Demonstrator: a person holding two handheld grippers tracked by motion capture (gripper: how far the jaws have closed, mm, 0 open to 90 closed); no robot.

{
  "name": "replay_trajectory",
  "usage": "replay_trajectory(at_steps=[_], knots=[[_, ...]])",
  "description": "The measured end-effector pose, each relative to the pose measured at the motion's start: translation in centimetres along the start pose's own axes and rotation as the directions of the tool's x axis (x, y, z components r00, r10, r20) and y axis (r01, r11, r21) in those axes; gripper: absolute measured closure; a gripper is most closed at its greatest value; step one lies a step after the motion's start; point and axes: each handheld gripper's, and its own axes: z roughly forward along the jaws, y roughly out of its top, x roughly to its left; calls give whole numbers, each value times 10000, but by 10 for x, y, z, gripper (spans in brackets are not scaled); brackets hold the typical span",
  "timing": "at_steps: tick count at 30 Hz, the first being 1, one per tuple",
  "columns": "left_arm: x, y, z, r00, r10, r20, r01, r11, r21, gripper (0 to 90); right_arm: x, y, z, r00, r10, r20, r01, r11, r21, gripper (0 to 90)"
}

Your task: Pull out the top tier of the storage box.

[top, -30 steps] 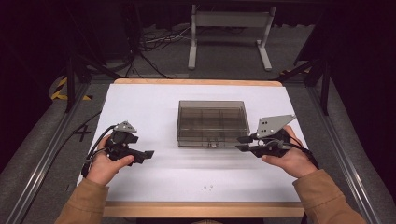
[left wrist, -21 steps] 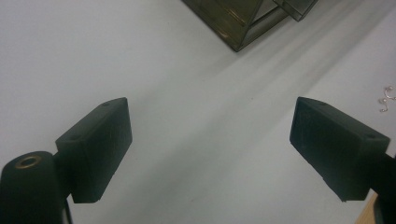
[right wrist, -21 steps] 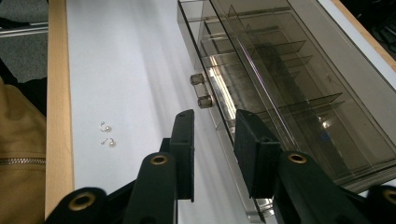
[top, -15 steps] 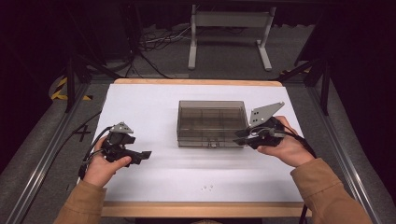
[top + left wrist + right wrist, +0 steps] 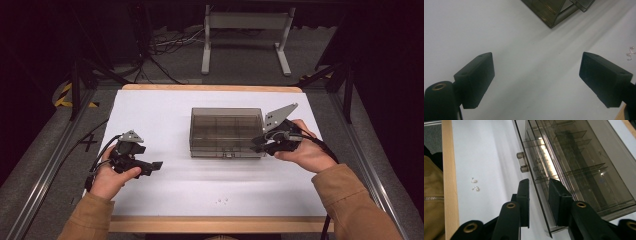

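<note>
Two grippers are in your hands, and the work sits with the right one. Your right gripper point(image 5: 260, 142) is at the front right corner of the smoky transparent plastic organiser box with inner dividers point(image 5: 226, 131), which stands in the middle of the white table top point(image 5: 150, 110). In the right gripper view its jaws straddle the box's front wall and lid edge near that corner, one outside, one over the lid point(image 5: 584, 152); they look part closed, though I cannot tell for sure whether the pads already press on the plastic. Your left gripper point(image 5: 150, 167) rests well apart on the table, released, jaws wide with nothing between them.

You seem to be at the step of opening the box. Next you need a firm pinch on the lid's front edge, or a move to the small clear latch point(image 5: 522, 162) further along. Steady the box with your left gripper so it doesn't slide. Mind the two tiny silver earrings point(image 5: 474, 184) near the wooden table edge point(image 5: 447, 170).
</note>
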Motion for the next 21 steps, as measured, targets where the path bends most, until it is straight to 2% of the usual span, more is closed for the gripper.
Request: replay_trajectory(at_steps=[6, 15, 21], knots=[[0, 2, 1, 10000, 47, 41, -47, 10000, -4, 134, -6, 2, 10, 9997, 98, -213, -85, 9983, 581, 718], [0, 2, 1, 10000, 35, 66, -35, 10000, -4, 133, -15, 2, 24, 9999, 23, -103, -9, 9909, 1347, 714], [1, 3, 1, 10000, 58, 45, -58, 10000, 11, 133, -16, 0, 31, 9996, 98, -272, -49, 9848, 1737, 707]])
